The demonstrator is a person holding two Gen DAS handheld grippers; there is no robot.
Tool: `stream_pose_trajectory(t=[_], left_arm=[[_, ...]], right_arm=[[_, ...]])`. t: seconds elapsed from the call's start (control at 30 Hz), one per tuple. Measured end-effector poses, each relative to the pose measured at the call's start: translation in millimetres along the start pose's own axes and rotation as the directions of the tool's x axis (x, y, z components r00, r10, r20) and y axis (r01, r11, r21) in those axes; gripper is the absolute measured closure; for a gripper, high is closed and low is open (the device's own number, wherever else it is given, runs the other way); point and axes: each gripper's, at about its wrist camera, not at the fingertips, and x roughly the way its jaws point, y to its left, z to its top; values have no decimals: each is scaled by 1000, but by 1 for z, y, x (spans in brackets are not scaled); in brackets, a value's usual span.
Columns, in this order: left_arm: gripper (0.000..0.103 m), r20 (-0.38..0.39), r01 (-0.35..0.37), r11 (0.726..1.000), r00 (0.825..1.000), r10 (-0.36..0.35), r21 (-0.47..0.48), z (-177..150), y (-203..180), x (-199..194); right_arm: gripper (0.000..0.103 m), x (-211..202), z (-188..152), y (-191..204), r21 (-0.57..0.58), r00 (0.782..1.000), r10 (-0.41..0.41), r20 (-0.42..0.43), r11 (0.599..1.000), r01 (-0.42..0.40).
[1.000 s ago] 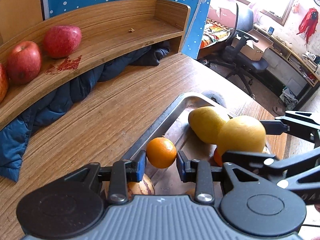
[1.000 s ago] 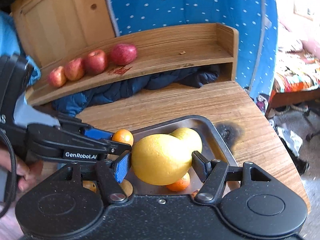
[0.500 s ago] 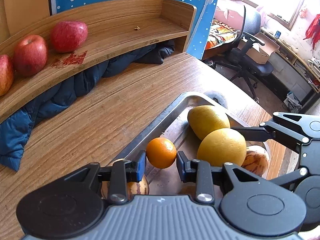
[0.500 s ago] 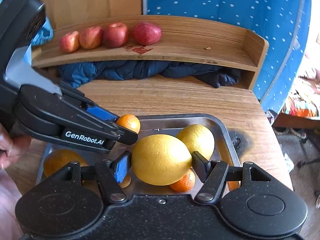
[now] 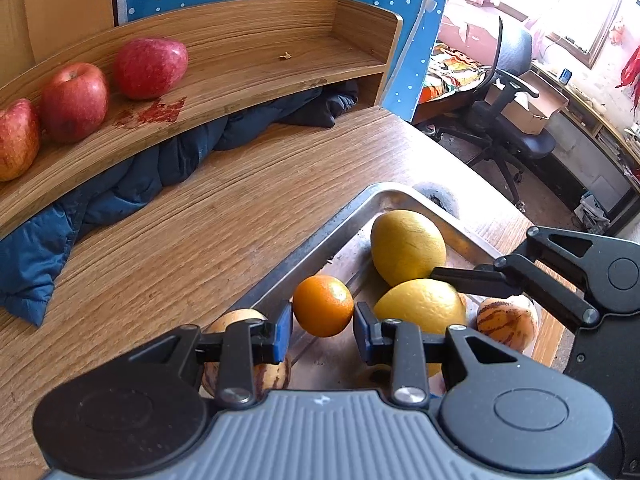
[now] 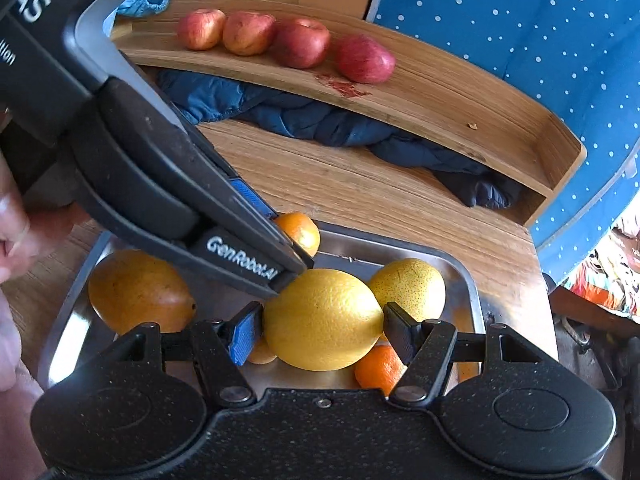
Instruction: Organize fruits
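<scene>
My left gripper (image 5: 323, 330) is shut on a small orange (image 5: 323, 306), held just over the near rim of the metal tray (image 5: 320, 240). My right gripper (image 6: 323, 334) is shut on a large yellow citrus (image 6: 323, 318) above the tray's middle; in the left wrist view it comes in from the right. Beneath them in the tray lie another yellow fruit (image 5: 408, 246), a mango (image 6: 138, 292), a small orange (image 6: 378, 368) and two striped fruits (image 5: 506, 322). Several red apples (image 6: 300, 42) sit in a row on the curved wooden shelf (image 6: 460, 100).
A dark blue jacket (image 5: 120, 192) is stuffed under the shelf at the back of the wooden table (image 5: 180, 248). The shelf's right half is bare apart from a crumb and a red smear. A person's hand (image 6: 16, 232) holds the left gripper. An office chair (image 5: 508, 128) stands beyond the table edge.
Both grippers keep their fruit. The right gripper has swung round and now sits lower right in the left wrist view. The shelf and apples have shifted right in both views.
</scene>
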Motion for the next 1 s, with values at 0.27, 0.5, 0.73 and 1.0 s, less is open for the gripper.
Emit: stream_pose_trajectory(t=[0.27, 0.5, 0.73, 1.0], left_arm=[[66, 2, -18, 1000, 1000, 18, -25, -2, -1, -6], [53, 23, -44, 996, 999, 46, -79, -4, -2, -17], [21, 92, -133, 969, 984, 155, -207, -12, -8, -43], [3, 150, -276, 851, 915, 375, -447, -40, -28, -87]], right_arm=[[36, 0, -3, 0, 19, 1000, -20, 10, 1000, 20], [26, -15, -9, -3, 33, 997, -24, 68, 999, 22], [11, -36, -20, -17, 45, 989, 7, 148, 999, -13], [1, -81, -42, -54, 149, 965, 9, 262, 988, -49]])
